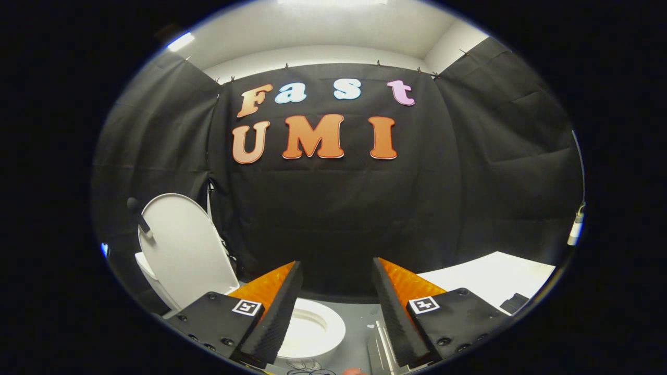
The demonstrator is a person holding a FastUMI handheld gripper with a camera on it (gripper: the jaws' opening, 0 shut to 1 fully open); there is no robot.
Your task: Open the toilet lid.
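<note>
Toilet lid stands upright, task looks done.
Gripper spread, empty; the lid could drop back if bumped.

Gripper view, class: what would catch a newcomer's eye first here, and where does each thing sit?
The white toilet lid stands raised, off beyond the one finger. Below it the open seat and bowl lie just ahead of the fingers. The gripper is open, its fingers spread apart with nothing between them; a white tabletop sits beyond the other finger.
</note>
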